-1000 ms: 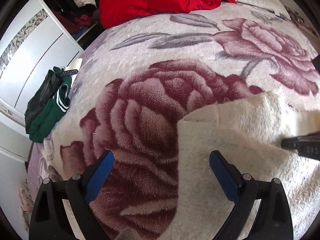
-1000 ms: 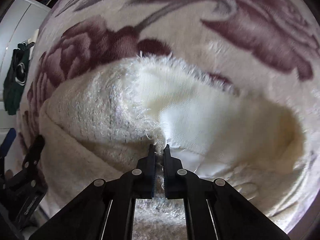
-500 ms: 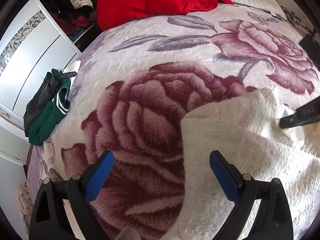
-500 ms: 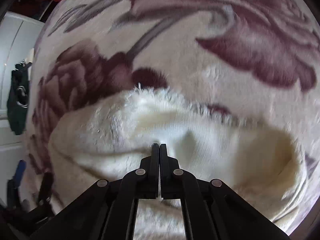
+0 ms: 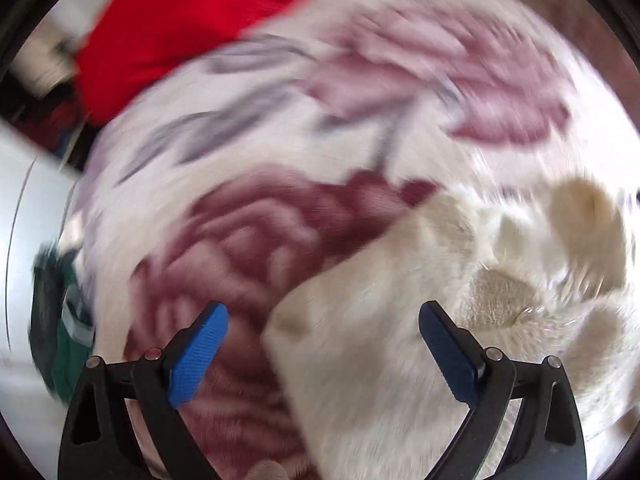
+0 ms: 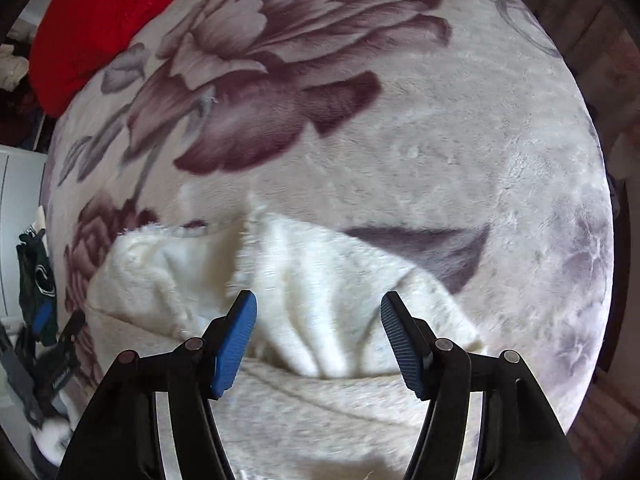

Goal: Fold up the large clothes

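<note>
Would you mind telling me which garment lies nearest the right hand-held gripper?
The cream fleece garment, directly under the open right hand-held gripper; the red garment and green one lie at the bed's edges.

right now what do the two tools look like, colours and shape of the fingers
Both look alike. The left tool has two black plastic fingers with triangular cut-outs and round silver rivets, each tipped with a ribbed bright-blue pad. The right tool shows the same black frame, silver rivets and ridged blue pads. No cables, sleeves or hands are visible in either wrist view.
</note>
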Demonstrator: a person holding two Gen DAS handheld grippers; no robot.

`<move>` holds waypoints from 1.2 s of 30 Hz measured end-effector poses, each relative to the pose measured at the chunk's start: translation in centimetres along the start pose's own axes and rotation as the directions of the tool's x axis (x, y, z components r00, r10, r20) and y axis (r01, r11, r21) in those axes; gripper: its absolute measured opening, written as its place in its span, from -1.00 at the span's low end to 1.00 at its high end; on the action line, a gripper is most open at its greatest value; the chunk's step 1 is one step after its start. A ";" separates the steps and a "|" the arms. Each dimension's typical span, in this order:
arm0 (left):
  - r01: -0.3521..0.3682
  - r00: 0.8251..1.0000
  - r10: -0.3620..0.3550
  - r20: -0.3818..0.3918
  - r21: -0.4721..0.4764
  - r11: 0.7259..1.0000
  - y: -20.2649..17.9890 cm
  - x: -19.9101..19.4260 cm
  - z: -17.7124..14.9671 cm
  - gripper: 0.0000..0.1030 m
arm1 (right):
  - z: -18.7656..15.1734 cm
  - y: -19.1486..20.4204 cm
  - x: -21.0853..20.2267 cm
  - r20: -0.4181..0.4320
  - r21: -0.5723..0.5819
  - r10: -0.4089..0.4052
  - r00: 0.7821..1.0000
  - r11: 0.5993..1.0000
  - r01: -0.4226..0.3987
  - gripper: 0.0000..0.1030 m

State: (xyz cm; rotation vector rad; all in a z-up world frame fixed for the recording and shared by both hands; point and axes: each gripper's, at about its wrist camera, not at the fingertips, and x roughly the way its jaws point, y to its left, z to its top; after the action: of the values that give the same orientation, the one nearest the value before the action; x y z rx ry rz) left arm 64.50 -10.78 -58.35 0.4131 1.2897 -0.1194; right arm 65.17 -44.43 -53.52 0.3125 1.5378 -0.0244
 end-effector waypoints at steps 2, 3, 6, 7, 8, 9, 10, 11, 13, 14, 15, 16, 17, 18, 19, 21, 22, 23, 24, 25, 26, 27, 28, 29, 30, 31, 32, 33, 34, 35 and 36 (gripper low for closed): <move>0.008 0.997 -0.001 -0.078 0.095 0.995 -1.3 3.0 1.0 0.89 | 0.7 1.8 2.8 -0.031 -0.038 -0.047 0.998 0.998 0.045 0.29; -0.005 0.994 0.020 -0.104 0.145 0.989 -2.0 4.5 1.3 0.89 | 1.2 1.5 3.6 -0.041 -0.058 -0.077 0.996 0.996 0.074 0.29; 0.022 0.992 0.008 -0.128 0.234 0.972 -2.9 6.8 1.8 0.93 | 2.8 1.1 6.6 -0.068 -0.102 -0.147 0.987 0.985 0.139 0.29; 0.035 0.993 -0.006 -0.121 0.240 0.970 -2.9 6.8 1.9 0.89 | 3.1 1.2 7.4 -0.084 -0.110 -0.121 0.989 0.988 0.112 0.30; 0.050 0.994 -0.024 -0.107 0.245 0.968 -2.8 6.6 2.0 0.85 | 3.6 1.4 8.4 -0.111 -0.120 -0.096 0.989 0.989 0.083 0.30; 0.061 0.994 -0.037 -0.100 0.250 0.966 -2.7 6.4 2.0 0.73 | 3.8 1.5 9.1 -0.132 -0.140 -0.094 0.987 0.987 0.075 0.30; 0.100 0.993 -0.080 -0.088 0.253 0.962 -2.7 6.0 1.8 0.27 | 4.0 1.6 9.5 -0.146 -0.164 -0.098 0.984 0.984 0.073 0.30; 0.138 0.989 -0.119 -0.086 0.255 0.957 -2.8 5.7 1.6 -0.03 | 4.2 1.6 9.6 -0.156 -0.173 -0.100 0.983 0.982 0.072 0.30; 0.123 0.992 -0.112 -0.054 0.278 0.953 -3.2 5.0 1.1 -0.36 | 4.5 1.3 8.9 -0.156 -0.174 -0.079 0.985 0.983 0.051 0.30; 0.126 0.992 -0.118 -0.047 0.284 0.950 -3.4 4.8 0.8 -0.49 | 4.8 1.7 8.7 -0.143 -0.182 -0.060 0.988 0.983 0.034 0.30; 0.121 0.993 -0.116 -0.036 0.283 0.951 -3.4 4.6 0.6 -0.51 | 4.9 1.6 8.3 -0.131 -0.193 -0.035 0.991 0.981 0.009 0.30; 0.124 0.992 -0.120 -0.030 0.278 0.953 -3.3 4.4 0.5 -0.59 | 5.1 1.8 8.4 -0.130 -0.201 -0.022 0.991 0.979 -0.005 0.30; 0.130 0.992 -0.127 -0.026 0.268 0.955 -3.2 4.2 0.4 -0.65 | 4.9 1.8 8.9 -0.145 -0.220 -0.017 0.989 0.975 -0.016 0.30; 0.134 0.991 -0.133 -0.022 0.254 0.958 -3.0 3.9 0.4 -0.67 | 4.4 2.0 9.5 -0.165 -0.254 -0.032 0.986 0.967 -0.011 0.29; 0.140 0.990 -0.141 -0.014 0.237 0.961 -2.8 3.5 0.3 -0.71 | 3.9 2.4 10.1 -0.165 -0.299 -0.062 0.984 0.954 0.011 0.27; 0.137 0.990 -0.143 0.011 0.221 0.966 -2.3 2.4 0.2 -0.74 | 3.5 2.8 9.7 -0.141 -0.302 -0.082 0.987 0.953 0.036 -0.42; 0.134 0.989 -0.143 0.033 0.210 0.968 -2.2 1.6 0.0 -0.75 | 3.5 2.7 9.0 -0.125 -0.276 -0.067 0.990 0.961 0.030 -0.61; 0.133 0.988 -0.146 0.052 0.198 0.971 -2.1 0.9 -0.2 -0.76 | 3.3 2.6 8.1 -0.107 -0.254 -0.039 0.994 0.967 0.011 -0.69; 0.133 0.986 -0.149 0.078 0.176 0.975 -1.8 -0.1 -0.5 -0.77 | 3.0 2.3 6.9 -0.075 -0.238 -0.015 0.997 0.971 -0.004 -0.73; 0.142 0.981 -0.158 0.112 0.138 0.980 -1.4 -1.5 -1.1 -0.77 | 2.4 2.2 6.0 -0.053 -0.231 -0.008 0.999 0.973 -0.005 -0.74; 0.149 0.977 -0.163 0.135 0.113 0.982 -1.1 -2.6 -1.5 -0.78 | 1.6 2.1 4.8 -0.026 -0.224 -0.002 1.000 0.975 -0.004 -0.76; 0.156 0.972 -0.168 0.166 0.083 0.984 -0.7 -3.9 -2.1 -0.78 | 0.8 2.0 3.5 0.002 -0.213 0.012 1.000 0.977 -0.011 -0.77; 0.166 0.965 -0.173 0.196 0.051 0.985 -0.4 -5.4 -2.7 -0.78 | -0.2 1.9 1.9 0.032 -0.200 0.026 0.999 0.980 -0.019 -0.77; 0.175 0.959 -0.176 0.220 0.024 0.984 -0.1 -6.5 -3.2 -0.78 | -1.3 1.8 0.4 0.060 -0.193 0.029 0.998 0.981 -0.017 -0.78; 0.181 0.951 -0.174 0.254 -0.003 0.984 0.0 -8.2 -4.3 -0.78 | -2.5 1.7 -1.1 0.084 -0.185 0.040 0.996 0.983 -0.024 -0.79; 0.186 0.946 -0.174 0.273 -0.018 0.982 0.1 -9.6 -5.2 -0.79 | -3.8 1.7 -2.5 0.105 -0.179 0.054 0.993 0.983 -0.035 -0.79; 0.198 0.937 -0.178 0.299 -0.040 0.979 0.3 -11.3 -6.8 -0.79 | -5.5 1.7 -4.4 0.141 -0.180 0.061 0.988 0.983 -0.035 -0.79; 0.201 0.932 -0.174 0.317 -0.052 0.978 0.3 -12.7 -8.1 -0.79 | -7.3 1.9 -5.6 0.161 -0.184 0.068 0.985 0.982 -0.038 -0.80; 0.210 0.929 -0.179 0.325 -0.064 0.976 0.4 -13.7 -9.1 -0.79 | -9.3 1.9 -7.1 0.181 -0.183 0.080 0.980 0.982 -0.046 -0.80; 0.229 0.924 -0.192 0.332 -0.078 0.970 0.4 -14.6 -10.3 -0.79 | -11.3 1.8 -8.3 0.195 -0.175 0.093 0.976 0.983 -0.059 -0.80; 0.232 0.922 -0.192 0.336 -0.083 0.969 0.2 -15.6 -12.0 -0.79 | -13.6 1.1 -9.7 0.200 -0.166 0.111 0.973 0.983 -0.077 -0.81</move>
State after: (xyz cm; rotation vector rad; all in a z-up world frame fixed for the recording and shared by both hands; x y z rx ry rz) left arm 49.31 -8.45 -46.09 0.1383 1.0035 -0.2797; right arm 51.73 -42.23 -43.80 0.2487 1.3062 0.1348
